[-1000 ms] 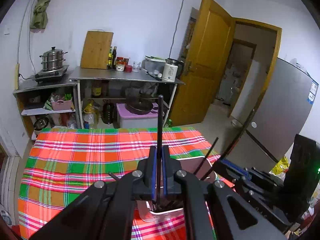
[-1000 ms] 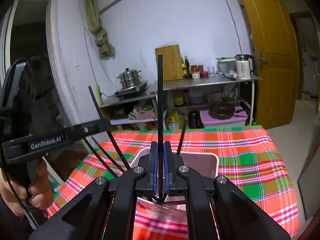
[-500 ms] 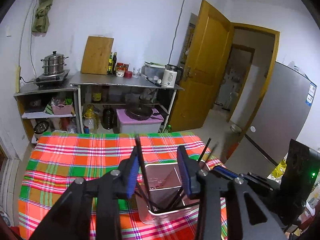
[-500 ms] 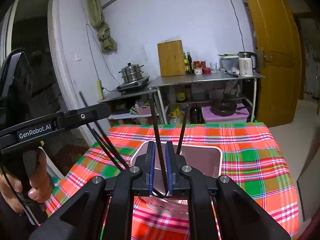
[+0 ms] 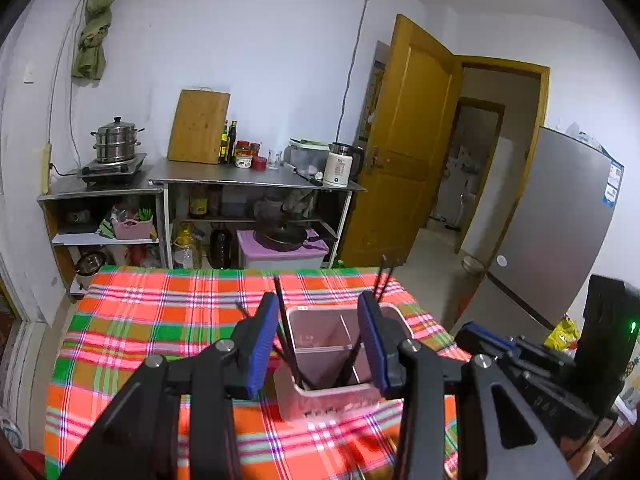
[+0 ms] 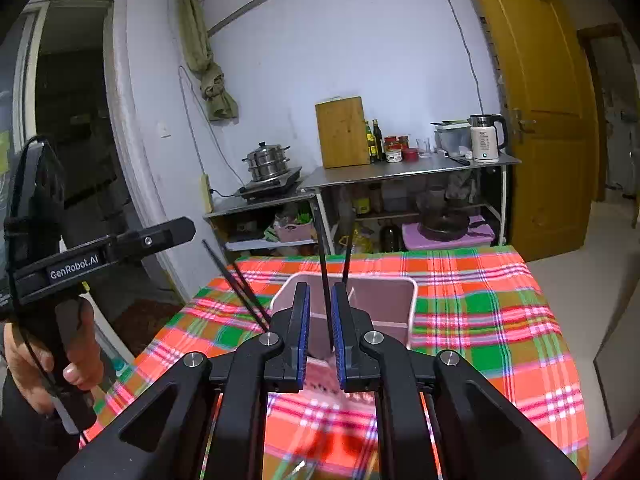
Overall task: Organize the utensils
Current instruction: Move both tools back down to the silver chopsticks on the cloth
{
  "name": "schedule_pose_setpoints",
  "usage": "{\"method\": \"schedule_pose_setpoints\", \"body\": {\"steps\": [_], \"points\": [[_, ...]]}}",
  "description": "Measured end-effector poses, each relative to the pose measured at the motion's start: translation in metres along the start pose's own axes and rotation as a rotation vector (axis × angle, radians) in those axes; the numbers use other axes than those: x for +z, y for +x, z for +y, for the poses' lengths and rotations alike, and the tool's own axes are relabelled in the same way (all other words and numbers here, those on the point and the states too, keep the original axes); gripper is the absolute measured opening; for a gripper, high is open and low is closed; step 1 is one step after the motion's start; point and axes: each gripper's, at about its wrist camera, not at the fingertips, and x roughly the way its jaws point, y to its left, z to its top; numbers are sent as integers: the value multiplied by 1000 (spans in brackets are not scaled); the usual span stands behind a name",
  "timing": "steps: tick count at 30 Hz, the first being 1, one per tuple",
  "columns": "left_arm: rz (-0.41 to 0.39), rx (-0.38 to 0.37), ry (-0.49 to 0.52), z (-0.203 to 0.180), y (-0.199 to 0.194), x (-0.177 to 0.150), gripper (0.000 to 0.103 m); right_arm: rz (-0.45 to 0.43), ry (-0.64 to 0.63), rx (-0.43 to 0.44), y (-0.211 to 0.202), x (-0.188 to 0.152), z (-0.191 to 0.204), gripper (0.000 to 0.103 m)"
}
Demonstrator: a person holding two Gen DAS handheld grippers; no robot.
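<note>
Kitchen room: white walls, steel shelving at the back, yellow door; in front a table under a plaid cloth (image 5: 160,320) of red, orange and green.

Left wrist view. Left gripper (image 5: 318,344): jaws apart and opening, blue pads either side of the utensil holder (image 5: 328,396) without touching it. Holder: pink, rectangular, divided inside, standing on the cloth. Black chopsticks (image 5: 285,332) lean against its walls, tips down, some at the left side, some at the right; upright storage is presumably the purpose. Nothing gripped. Right gripper visible at lower right, dark, state unreadable here.

Right wrist view. Right gripper (image 6: 320,328): jaws slightly apart; one chopstick (image 6: 325,280) stands in the gap, seemingly loose, its lower end in the holder (image 6: 400,304). Judged as released into a compartment. Further chopsticks (image 6: 236,280) lean out over the holder's left side. A hand (image 6: 40,364) holds the left gripper's handle at frame left.
</note>
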Motion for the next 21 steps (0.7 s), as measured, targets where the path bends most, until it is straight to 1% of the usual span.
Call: {"method": "schedule_pose_setpoints", "body": {"steps": [7,12,18,21], "points": [[45,-18,25,-14,-15,-45,43,14,16,-8,-33,-28,-2,11],[92,-26,37,-26,-22,-80,43,30,27,-10,-51,-47,-2,11],[138,-23,39,-36,-31,-118,43,55,33,-16,-67,-70,1,11],[146,-19,37,-38,-34,-132,43,68,36,-18,-73,-81,1,11]]}}
